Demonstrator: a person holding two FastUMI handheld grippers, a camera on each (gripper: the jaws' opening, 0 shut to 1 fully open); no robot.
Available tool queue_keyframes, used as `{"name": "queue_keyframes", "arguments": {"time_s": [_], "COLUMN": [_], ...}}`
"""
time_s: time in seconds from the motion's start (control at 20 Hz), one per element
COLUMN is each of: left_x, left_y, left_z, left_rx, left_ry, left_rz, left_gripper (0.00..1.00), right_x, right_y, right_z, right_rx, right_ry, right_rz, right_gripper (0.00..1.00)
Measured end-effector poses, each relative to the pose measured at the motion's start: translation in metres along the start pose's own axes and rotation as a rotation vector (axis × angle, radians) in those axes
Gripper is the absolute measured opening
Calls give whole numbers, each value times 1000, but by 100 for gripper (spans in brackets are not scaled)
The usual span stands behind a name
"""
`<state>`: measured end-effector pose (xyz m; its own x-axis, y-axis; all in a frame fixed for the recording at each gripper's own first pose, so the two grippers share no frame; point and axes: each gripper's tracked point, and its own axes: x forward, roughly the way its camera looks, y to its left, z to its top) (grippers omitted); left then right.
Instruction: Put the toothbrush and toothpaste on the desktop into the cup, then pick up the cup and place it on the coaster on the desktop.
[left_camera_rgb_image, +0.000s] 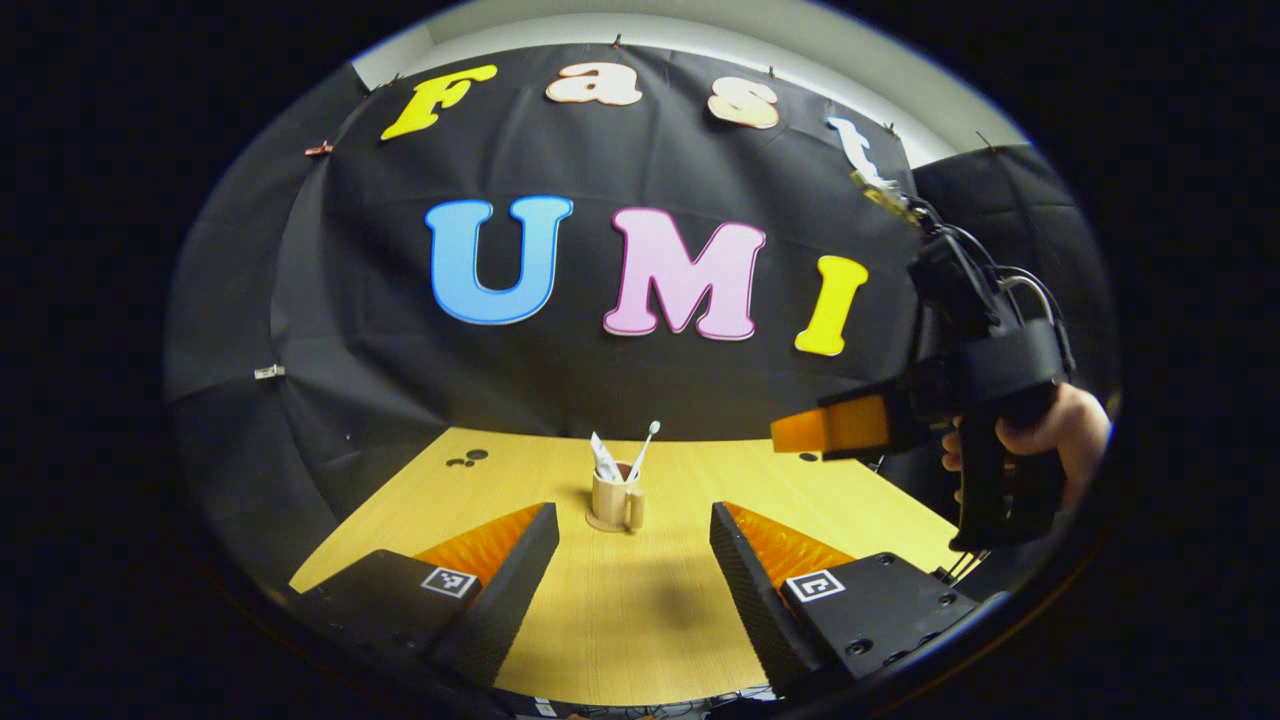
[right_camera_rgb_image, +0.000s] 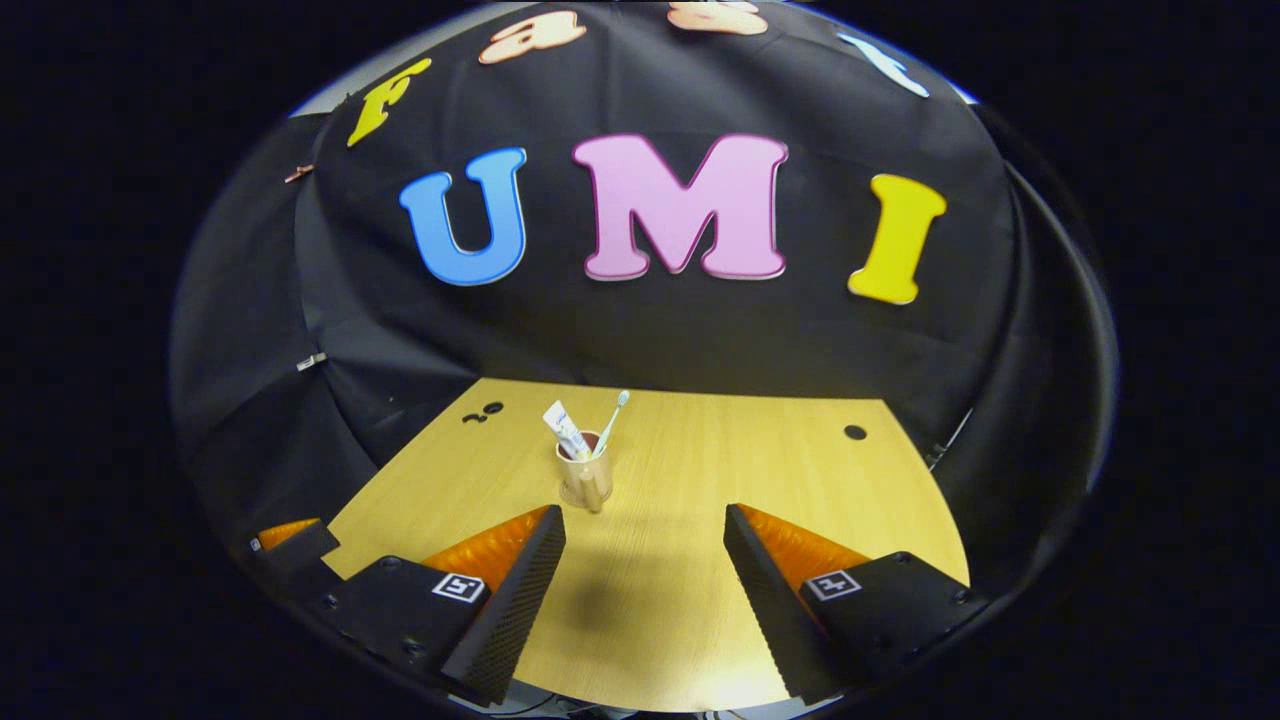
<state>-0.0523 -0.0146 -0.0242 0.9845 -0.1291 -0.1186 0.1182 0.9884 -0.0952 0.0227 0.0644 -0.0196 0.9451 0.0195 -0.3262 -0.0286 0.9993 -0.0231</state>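
Left claw (left_camera_rgb_image: 632, 560) wide open, empty, right claw (right_camera_rgb_image: 640, 565) likewise, cup (left_camera_rgb_image: 612, 497) upright on coaster (left_camera_rgb_image: 603, 523)

Item count from my position: one cup (left_camera_rgb_image: 613, 497), standing on one coaster (left_camera_rgb_image: 603, 522) at mid-desktop. Inside the cup: one toothbrush (left_camera_rgb_image: 645, 448) and one toothpaste tube (left_camera_rgb_image: 604, 459) (both leaning, ends protruding above the rim). One desktop (left_camera_rgb_image: 640, 600). Two grippers: my left gripper (left_camera_rgb_image: 632, 560), near, and my right gripper (right_camera_rgb_image: 640, 570), each with two fingers.
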Motion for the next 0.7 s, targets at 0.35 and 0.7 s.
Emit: {"name": "queue_keyframes", "arguments": {"time_s": [0.35, 0.7], "left_x": [-41, -59], "left_y": [0, -1], "left_z": [44, 40], "left_rx": [46, 24], "left_ry": [-90, -96], "left_rz": [0, -17], "left_gripper": [97, 96], "right_x": [-82, -105], "right_y": [5, 5], "right_z": [2, -20], "right_rx": [11, 70], "right_ry": [-176, -199], "right_rz": [-50, -71], "right_gripper": [99, 99]}}
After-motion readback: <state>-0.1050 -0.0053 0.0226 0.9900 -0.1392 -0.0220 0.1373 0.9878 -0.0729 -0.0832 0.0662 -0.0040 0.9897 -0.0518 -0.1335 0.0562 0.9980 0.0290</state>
